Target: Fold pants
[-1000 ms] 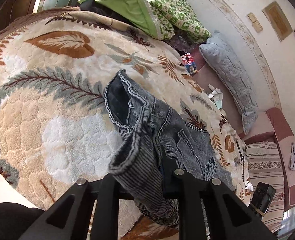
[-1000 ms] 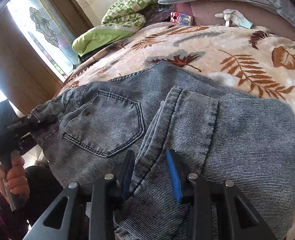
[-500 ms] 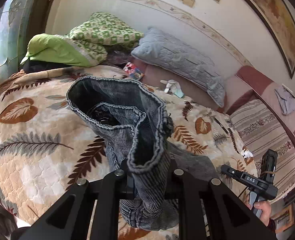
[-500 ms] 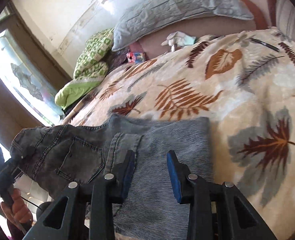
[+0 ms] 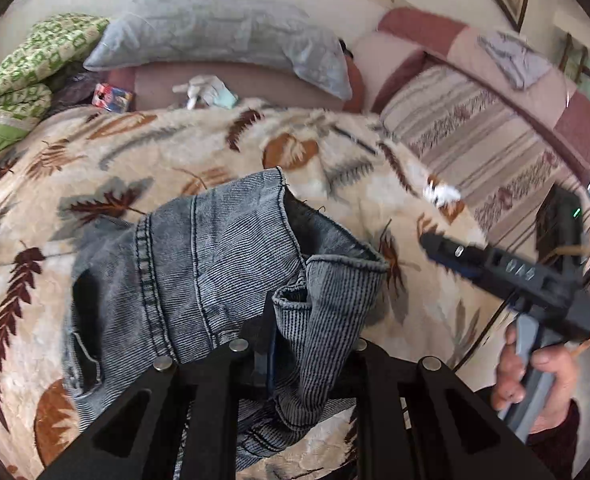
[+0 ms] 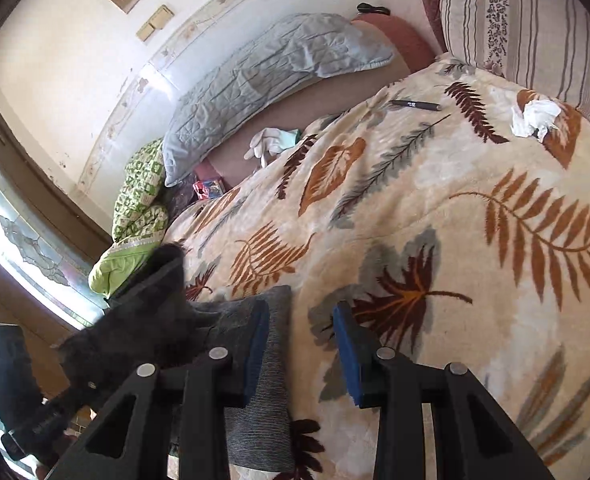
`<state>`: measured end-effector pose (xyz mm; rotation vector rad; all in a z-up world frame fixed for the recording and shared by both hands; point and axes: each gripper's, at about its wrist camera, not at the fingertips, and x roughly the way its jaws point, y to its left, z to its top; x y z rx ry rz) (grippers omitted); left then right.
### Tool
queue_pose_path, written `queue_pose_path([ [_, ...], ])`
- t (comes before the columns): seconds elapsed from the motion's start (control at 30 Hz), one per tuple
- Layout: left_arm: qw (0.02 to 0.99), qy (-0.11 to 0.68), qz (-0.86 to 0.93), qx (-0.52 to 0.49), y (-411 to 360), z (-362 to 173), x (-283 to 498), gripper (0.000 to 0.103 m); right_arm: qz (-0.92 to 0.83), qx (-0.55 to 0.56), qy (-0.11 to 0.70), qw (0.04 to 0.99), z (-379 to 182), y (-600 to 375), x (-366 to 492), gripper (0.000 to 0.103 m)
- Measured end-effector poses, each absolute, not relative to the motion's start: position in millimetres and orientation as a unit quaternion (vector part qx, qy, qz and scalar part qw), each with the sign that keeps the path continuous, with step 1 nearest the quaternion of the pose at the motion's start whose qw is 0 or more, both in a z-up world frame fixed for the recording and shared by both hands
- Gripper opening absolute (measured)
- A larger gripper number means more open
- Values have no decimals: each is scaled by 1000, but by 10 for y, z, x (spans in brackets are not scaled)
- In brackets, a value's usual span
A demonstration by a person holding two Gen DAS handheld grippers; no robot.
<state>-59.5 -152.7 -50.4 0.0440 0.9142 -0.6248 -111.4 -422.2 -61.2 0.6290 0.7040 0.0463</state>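
Pants [image 5: 215, 272], grey washed denim, bunched on leaf-print blanket [image 5: 335, 148], left gripper [image 5: 307, 344] jaws pinching waistband, right gripper [image 6: 299, 344] jaws spread.

Only legible lettering: "DAS", moulded upside down on the right gripper [image 5: 447, 254] body in the left wrist view; print on the pen [image 6: 415, 104] and on the small box [image 5: 112, 97] by the pillow too small to read.
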Motion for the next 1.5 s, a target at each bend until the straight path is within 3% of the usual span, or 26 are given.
queue_pose_path([
  [0.07,831,467,-297,53,-1725,-825,-592,17,21,301,342,890,-618,-4231,-1104,36],
  [0.13,832,452,-306,97,-1813,-943,-708,23,22,302,350,886,-644,-4217,-1084,37],
  [0.2,829,434,-336,111,-1782,-851,-820,44,31,305,364,880,-679,-4187,-1034,37],
  [0.33,820,404,-397,77,-1535,-439,-879,51,38,296,367,881,-673,-4096,-994,37],
  [0.4,849,360,-378,89,-1379,-209,-902,67,40,289,362,885,-644,-4034,-986,37],
  [0.43,861,343,-366,87,-1281,-113,-867,69,42,285,359,888,-628,-4000,-978,37],
  [0.6,897,327,-287,78,-810,50,-442,73,53,239,360,900,-569,-3695,-881,37],
  [0.87,868,448,-208,48,-514,-550,434,73,139,182,380,896,-459,-3029,-412,37],
  [1.03,853,476,-202,72,-655,-913,520,73,153,170,424,877,-528,-2819,-5,37],
  [1.2,858,466,-189,105,-782,-1045,475,76,133,188,510,829,-1067,-2856,272,40],
  [1.3,853,475,-194,91,-742,-1055,530,79,152,241,506,814,-1189,-3009,268,41],
  [1.5,858,467,-202,78,-653,-967,484,80,154,246,491,821,-1170,-3018,214,41],
])
